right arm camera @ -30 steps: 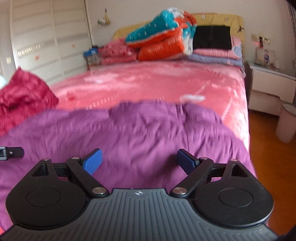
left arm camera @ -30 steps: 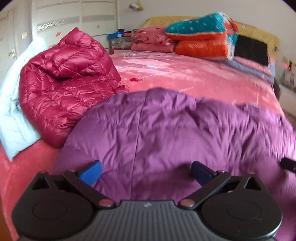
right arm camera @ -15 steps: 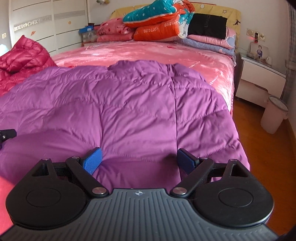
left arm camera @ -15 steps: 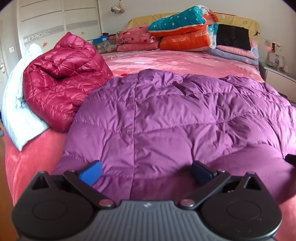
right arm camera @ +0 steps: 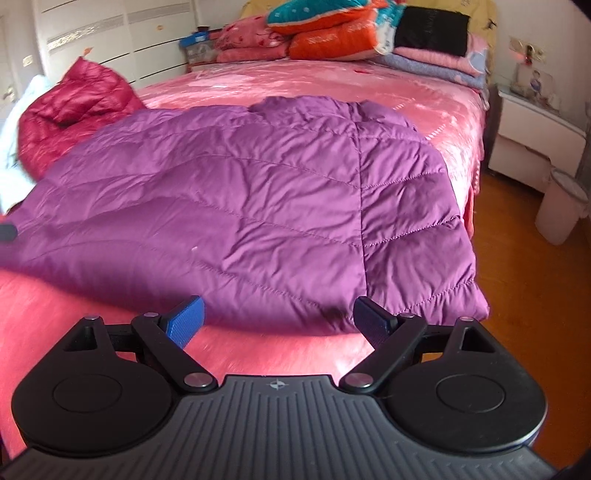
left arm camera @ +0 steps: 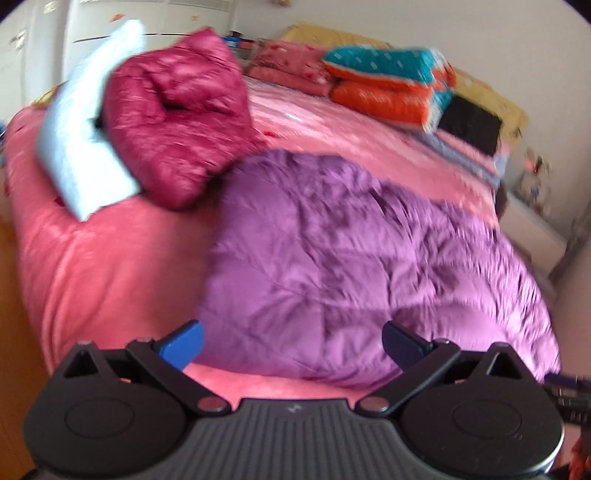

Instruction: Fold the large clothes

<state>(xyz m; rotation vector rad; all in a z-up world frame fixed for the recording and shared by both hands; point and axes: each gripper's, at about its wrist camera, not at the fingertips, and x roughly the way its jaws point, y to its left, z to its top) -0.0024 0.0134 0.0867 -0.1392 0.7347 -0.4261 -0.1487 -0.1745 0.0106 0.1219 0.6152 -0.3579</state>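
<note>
The left tongs [left arm camera: 291, 345] stand wide apart with nothing between the blue pads, poised just off the near hem of a purple down jacket [left arm camera: 362, 266]; the left wrist view is blurred. The right tongs [right arm camera: 277, 319] are likewise spread wide and empty, over bare pink bedspread [right arm camera: 92, 314] just short of the same jacket's [right arm camera: 240, 192] near hem.

The purple jacket lies spread flat across the near part of the bed, quilted side up, a stitched seam running from near to far down its right portion, its right edge reaching the right edge of the mattress. At the far left edge of the right wrist view a small dark tip [right arm camera: 7, 232] shows against the jacket's left end; what it is cannot be told.

Far left of the purple jacket, touching it, a crimson puffer jacket [left arm camera: 177, 110] sits bunched in a heap, and a pale blue garment [left arm camera: 81, 136] lies against its left side. At the far end of the bed are stacked pillows and quilts [right arm camera: 332, 33] in teal, orange and pink, with a black folded item [right arm camera: 430, 26] to their right. Right of the bed stand a white nightstand [right arm camera: 532, 133] and a pale waste bin [right arm camera: 561, 203] on the wooden floor [right arm camera: 517, 266]. White wardrobe doors [right arm camera: 110, 37] line the far left wall.
</note>
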